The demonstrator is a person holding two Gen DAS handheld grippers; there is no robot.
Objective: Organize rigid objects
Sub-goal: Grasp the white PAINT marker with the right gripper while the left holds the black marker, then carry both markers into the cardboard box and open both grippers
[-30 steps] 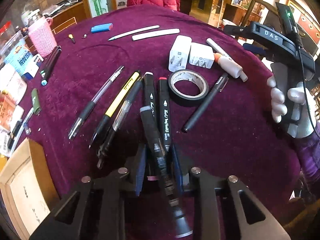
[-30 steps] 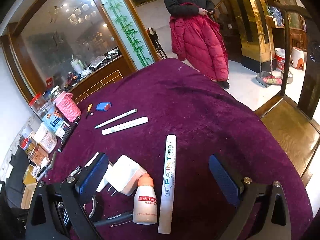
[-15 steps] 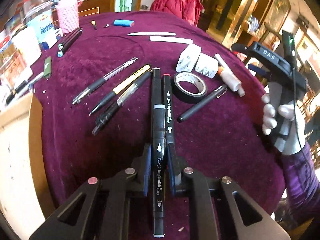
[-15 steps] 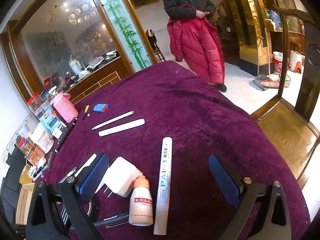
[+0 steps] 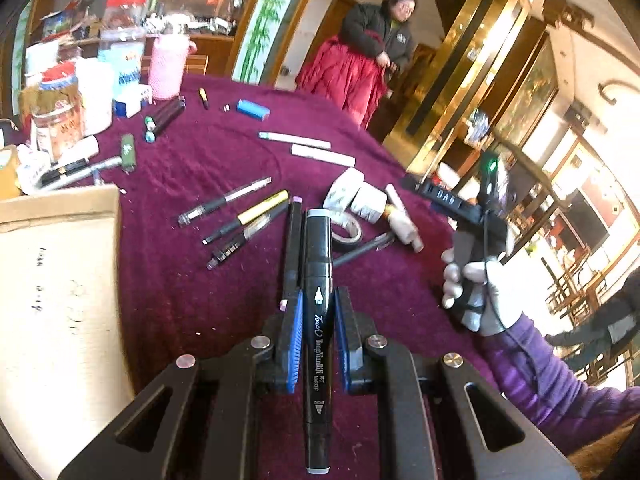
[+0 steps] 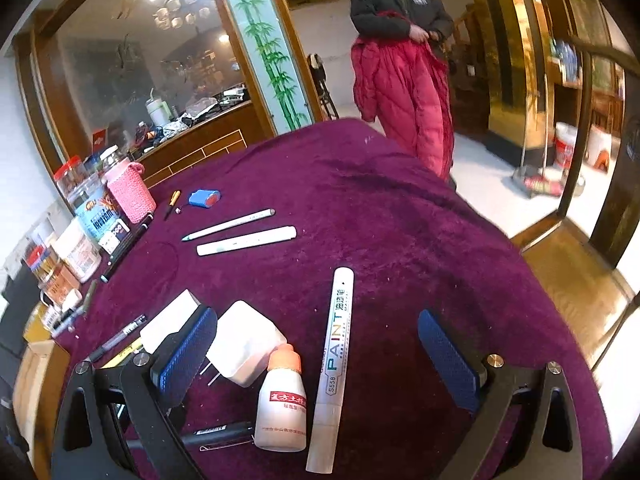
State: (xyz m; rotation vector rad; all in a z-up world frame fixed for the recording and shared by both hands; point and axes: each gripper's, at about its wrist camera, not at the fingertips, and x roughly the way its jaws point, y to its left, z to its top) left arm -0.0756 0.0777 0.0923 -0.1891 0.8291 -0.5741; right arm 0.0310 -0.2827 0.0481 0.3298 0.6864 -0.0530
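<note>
My left gripper (image 5: 317, 310) is shut on a black art marker (image 5: 318, 280) and holds it above the purple tablecloth (image 5: 192, 268), in line with a second black marker (image 5: 294, 240) lying just left of it. Several pens (image 5: 244, 218) lie to the left. My right gripper (image 6: 318, 354) is open and empty, low over a white paint marker (image 6: 336, 344), a small white bottle with an orange cap (image 6: 282, 400) and a white charger (image 6: 244, 342). The right gripper also shows in the left wrist view (image 5: 456, 200), held by a gloved hand.
A tape roll (image 5: 347, 232), two chargers (image 5: 356, 196) and a black pen (image 5: 362, 250) lie beyond the held marker. A cardboard box (image 5: 52, 280) stands at the left. Jars and a pink cup (image 6: 130, 192) line the far left edge. Two white pens (image 6: 244, 236) lie mid-table.
My left gripper has lifted and tilted up with the black marker, which has turned from slanted to in line with the fingers. The right gripper has hardly moved.
</note>
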